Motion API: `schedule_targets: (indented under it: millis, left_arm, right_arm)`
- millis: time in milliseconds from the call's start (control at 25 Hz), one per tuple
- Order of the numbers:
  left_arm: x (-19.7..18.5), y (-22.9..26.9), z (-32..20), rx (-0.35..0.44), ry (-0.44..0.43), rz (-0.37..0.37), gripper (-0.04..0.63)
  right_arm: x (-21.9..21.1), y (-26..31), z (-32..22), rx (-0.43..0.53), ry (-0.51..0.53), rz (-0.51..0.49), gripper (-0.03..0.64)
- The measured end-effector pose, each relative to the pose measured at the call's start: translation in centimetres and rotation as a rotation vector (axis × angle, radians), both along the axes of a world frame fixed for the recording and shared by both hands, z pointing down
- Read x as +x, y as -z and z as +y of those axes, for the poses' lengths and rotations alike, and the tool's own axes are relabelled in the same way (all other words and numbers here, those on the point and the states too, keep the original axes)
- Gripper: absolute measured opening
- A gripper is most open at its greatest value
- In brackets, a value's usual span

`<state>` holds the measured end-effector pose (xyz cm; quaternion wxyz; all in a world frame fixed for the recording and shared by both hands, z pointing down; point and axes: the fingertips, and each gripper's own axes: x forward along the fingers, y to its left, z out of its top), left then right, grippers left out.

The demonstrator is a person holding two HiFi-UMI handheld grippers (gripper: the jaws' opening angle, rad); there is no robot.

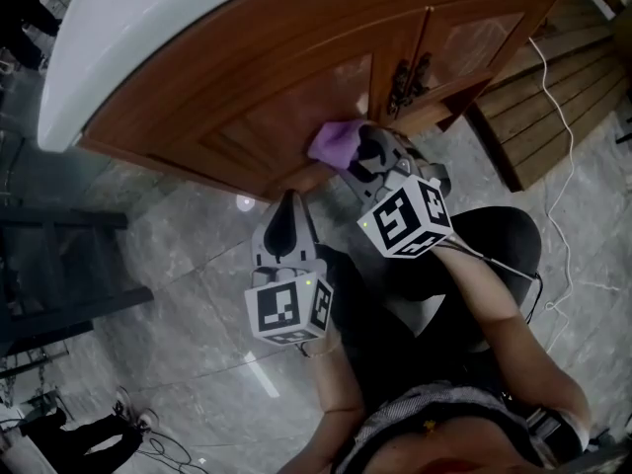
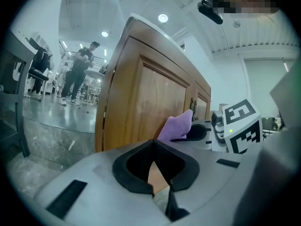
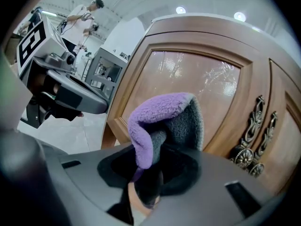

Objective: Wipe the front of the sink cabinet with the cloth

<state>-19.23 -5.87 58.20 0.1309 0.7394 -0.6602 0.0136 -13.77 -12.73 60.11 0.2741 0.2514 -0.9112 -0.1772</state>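
The right gripper is clamped on a purple-and-grey fleece cloth, its free end against a door panel of the brown wooden sink cabinet so fabric, not jaws, meets wood. The left gripper hangs just beside, jaws together on nothing, seemingly keeping clear

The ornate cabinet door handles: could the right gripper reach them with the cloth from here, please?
Probably yes: the right gripper, holding the cloth, is close to the door panel beside the handles, with nothing between them.
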Motion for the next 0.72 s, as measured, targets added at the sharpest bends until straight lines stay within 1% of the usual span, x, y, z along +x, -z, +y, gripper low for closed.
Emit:
schedule_targets:
  millis: [240, 400, 720]
  left_arm:
    - [1.3, -0.1, -1.0, 0.000, -0.036, 0.006, 0.000]
    - [1.7, 0.0, -1.2, -0.001, -0.051, 0.002, 0.000]
    - [2.5, 0.0, -1.8, 0.000, -0.074, 0.001, 0.000]
  right_arm:
    - [2.7, 0.0, -1.5, 0.005, -0.063, 0.024, 0.160]
    - [5.0, 0.0, -2.7, -0.010, -0.106, 0.036, 0.160]
    - [5.3, -0.2, -2.8, 0.001, -0.122, 0.045, 0.160]
